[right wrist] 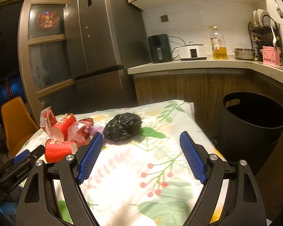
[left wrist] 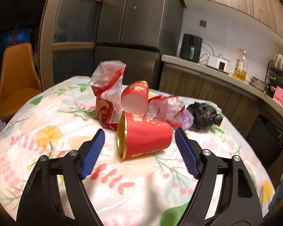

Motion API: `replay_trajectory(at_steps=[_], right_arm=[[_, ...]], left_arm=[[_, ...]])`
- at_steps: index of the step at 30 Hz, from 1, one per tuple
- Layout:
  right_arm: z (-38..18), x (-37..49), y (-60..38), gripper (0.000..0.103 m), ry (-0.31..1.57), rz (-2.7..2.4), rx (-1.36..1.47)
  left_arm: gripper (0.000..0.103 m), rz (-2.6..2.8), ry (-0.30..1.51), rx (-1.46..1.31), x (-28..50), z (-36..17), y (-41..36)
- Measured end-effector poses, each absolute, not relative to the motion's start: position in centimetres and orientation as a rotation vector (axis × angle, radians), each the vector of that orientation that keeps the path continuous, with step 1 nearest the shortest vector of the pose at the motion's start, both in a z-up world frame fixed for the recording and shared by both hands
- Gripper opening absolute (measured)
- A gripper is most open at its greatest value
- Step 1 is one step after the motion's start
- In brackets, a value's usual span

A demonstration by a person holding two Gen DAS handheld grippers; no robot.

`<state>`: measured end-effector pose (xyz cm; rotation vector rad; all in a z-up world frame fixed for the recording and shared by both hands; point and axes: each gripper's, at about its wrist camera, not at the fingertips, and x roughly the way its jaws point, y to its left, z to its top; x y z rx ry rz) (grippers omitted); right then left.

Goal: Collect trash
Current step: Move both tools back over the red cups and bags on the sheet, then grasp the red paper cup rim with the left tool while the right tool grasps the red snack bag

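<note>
- Left hand-held gripper [left wrist: 139, 134]: nearest element of the left wrist view; its blue ribbed pads stand apart, one at either side of a cup, neither pressing on it.
- Red paper cup [left wrist: 144, 136]: lying on its side on the floral-clothed worktop [left wrist: 47, 135], between the left fingertips; gold-rimmed mouth turned toward 9 o'clock.
- Second red cup [left wrist: 135, 98]: directly beyond the first at 12 o'clock, also tipped over, white interior facing the camera.
- Red-and-clear snack bag [left wrist: 107, 92]: standing crumpled at 11 o'clock of the near cup, touching the second cup.
- Crumpled clear-and-red wrapper [left wrist: 166, 109]: at 1 o'clock of the near cup, beside the second cup.
- Black plastic bag [left wrist: 203, 115]: balled up at 2 o'clock of the near cup, just beyond the wrapper, with a scrap of purple film [left wrist: 187, 121] against its near side.
- Right hand-held gripper [right wrist: 141, 138]: jaws wide apart with nothing between them, hovering over the cloth; the black bag lies just beyond its left fingertip at 11 o'clock.
- In the right wrist view the cups and wrappers cluster at 9 o'clock, with the left gripper's tip beside the near cup.
- Black bin [right wrist: 254, 124]: off the worktop's edge at 2 o'clock of the right gripper, mouth open.
- Orange chair [left wrist: 18, 79]: beyond the worktop's far left edge.
- Refrigerator [left wrist: 134, 28]: background, 12 o'clock.
</note>
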<state>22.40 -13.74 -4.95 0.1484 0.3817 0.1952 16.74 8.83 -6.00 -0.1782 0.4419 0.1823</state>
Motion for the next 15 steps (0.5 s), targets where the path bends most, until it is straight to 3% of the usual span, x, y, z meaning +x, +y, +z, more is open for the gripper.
replay_trajectory(at_steps=[6, 15], right_arm=[[-5.4, 23.5, -11.3, 0.081, 0.393, 0.240, 0.124], [-5.8, 25.3, -8.5, 0.081, 0.405, 0.274, 0.100]], left_arm=[[0.056, 0.100, 0.514, -0.220, 18.5, -7.1, 10.2], [0.017, -0.014, 0.576, -0.278, 20.0, -8.4, 11.2]])
